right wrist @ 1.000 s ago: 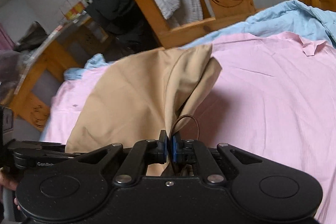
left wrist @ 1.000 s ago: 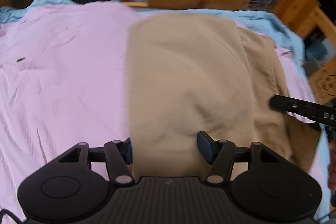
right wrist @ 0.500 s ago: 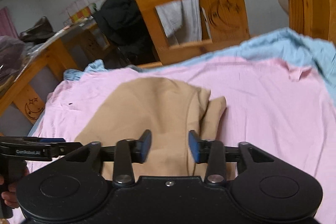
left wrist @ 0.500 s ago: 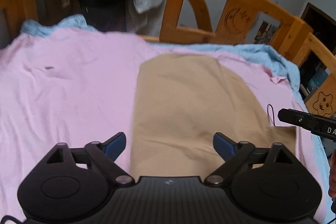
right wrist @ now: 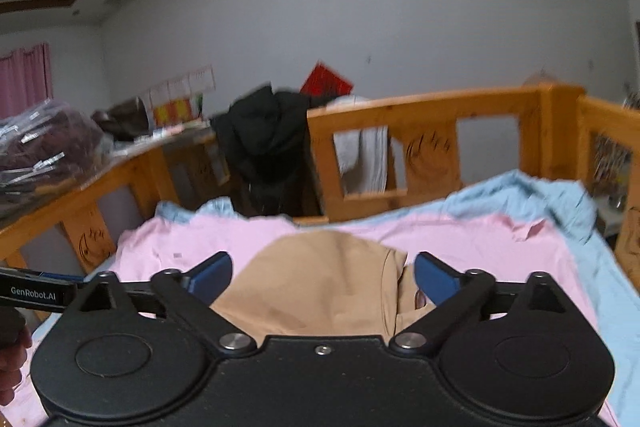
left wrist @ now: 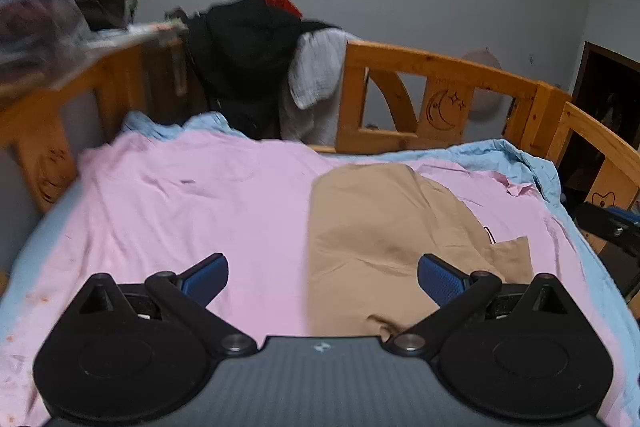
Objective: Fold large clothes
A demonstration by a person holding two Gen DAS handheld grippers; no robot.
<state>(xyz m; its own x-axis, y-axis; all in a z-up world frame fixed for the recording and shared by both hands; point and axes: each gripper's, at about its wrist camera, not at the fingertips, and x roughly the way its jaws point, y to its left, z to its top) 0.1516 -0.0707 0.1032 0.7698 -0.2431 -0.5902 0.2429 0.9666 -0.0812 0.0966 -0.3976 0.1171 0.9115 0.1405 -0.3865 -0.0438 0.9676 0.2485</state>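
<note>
Wooden-railed bed (left wrist: 440,67) bears one pink sheet (left wrist: 180,211) with one folded tan cloth garment (left wrist: 372,227) flat on it. Left gripper (left wrist: 322,277) and right gripper (right wrist: 322,273) have both just been opening, jaws released, the garment lying beyond them, ungripped.

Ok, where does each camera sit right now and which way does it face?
Left wrist: on the left gripper, fingers spread, looking across the pink sheet to the wooden bed rail; the tan garment lies ahead on the right.
Right wrist: on the right gripper, fingers spread, tan garment centred; a hand shows lower left.
Shared: garment, sheet, rail, black jacket.
</note>
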